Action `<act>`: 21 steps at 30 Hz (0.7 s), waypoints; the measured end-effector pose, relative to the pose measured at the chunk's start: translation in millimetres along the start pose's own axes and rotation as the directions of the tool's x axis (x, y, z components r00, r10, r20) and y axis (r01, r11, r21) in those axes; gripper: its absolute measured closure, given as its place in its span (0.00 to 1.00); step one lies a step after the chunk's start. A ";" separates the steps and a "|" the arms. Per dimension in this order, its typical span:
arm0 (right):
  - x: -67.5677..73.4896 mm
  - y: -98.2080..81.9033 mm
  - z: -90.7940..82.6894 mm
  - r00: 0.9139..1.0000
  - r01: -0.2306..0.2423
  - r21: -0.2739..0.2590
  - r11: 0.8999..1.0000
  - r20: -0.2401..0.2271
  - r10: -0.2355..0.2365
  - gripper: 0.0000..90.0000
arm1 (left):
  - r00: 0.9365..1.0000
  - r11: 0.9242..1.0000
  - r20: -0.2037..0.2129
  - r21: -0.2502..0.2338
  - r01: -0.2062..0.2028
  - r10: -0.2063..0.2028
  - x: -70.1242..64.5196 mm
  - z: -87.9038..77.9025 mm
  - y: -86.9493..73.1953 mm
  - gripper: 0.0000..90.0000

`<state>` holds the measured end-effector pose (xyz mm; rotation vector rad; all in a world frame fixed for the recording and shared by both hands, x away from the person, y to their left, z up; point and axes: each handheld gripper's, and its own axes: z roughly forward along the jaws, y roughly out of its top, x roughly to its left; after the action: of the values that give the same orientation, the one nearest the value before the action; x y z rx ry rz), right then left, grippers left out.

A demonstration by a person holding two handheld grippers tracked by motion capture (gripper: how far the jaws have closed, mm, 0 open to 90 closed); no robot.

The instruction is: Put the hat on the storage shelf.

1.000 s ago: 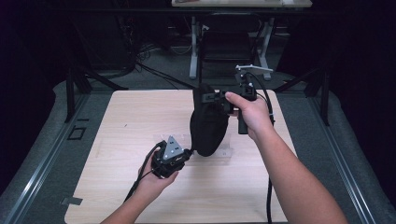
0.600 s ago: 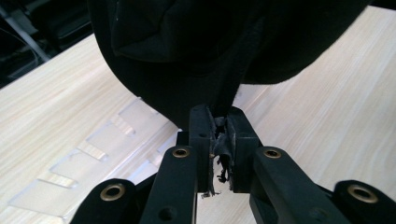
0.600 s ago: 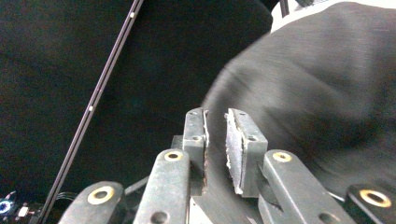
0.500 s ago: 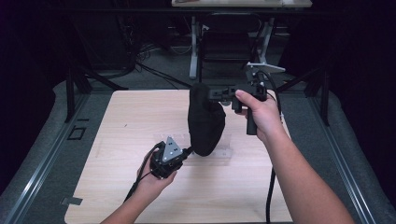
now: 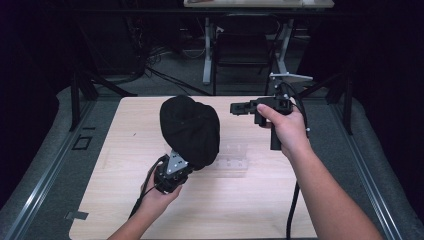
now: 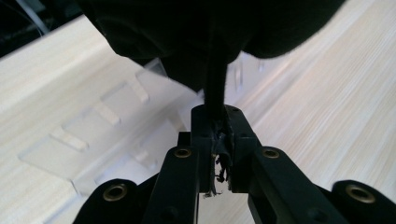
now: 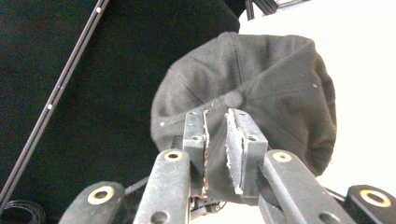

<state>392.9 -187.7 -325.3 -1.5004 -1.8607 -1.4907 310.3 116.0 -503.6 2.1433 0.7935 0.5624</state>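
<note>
A black cap [image 5: 190,129] stands above my left gripper [image 5: 184,165], which is shut on its lower edge near the table's middle. In the left gripper view the jaws [image 6: 217,116] pinch a thin fold of the cap [image 6: 210,37], which bulges overhead. My right gripper [image 5: 236,107] is held in the air to the right of the cap, a short gap away, pointing left at it. In the right gripper view its jaws [image 7: 215,116] stand slightly apart with nothing between them, and the cap's crown [image 7: 266,84] lies beyond.
A clear plastic plate [image 5: 235,157] lies flat on the light wooden table [image 5: 300,210], just right of the left gripper, and appears close under the cap [image 6: 93,135]. Dark floor, rails and table legs surround the table.
The right gripper has let go of the cap's top and moved right. The cap has swung left and now stands over the left gripper.
</note>
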 end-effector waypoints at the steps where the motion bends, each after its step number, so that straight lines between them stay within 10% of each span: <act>1: 0.0 0.0 0.0 1.000 0.000 0.000 1.000 0.000 0.000 0.86 | 1.000 1.000 0.000 0.000 0.000 0.000 0.0 0.0 0.0 0.94; 13: -9.3 -29.2 -6.1 0.977 0.122 0.008 0.993 0.174 -0.121 0.82 | 0.998 0.999 0.026 -0.007 0.054 -0.054 9.2 -0.4 -17.1 0.80; 21: -22.2 -65.3 -0.7 0.922 0.251 0.046 0.967 0.292 -0.254 0.75 | 0.997 0.997 -0.003 -0.036 0.073 -0.073 15.3 -13.2 -29.5 0.63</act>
<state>345.7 -193.4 -375.3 -1.6028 -2.3084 -1.4231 302.7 148.5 -516.7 2.0721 0.8544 0.5398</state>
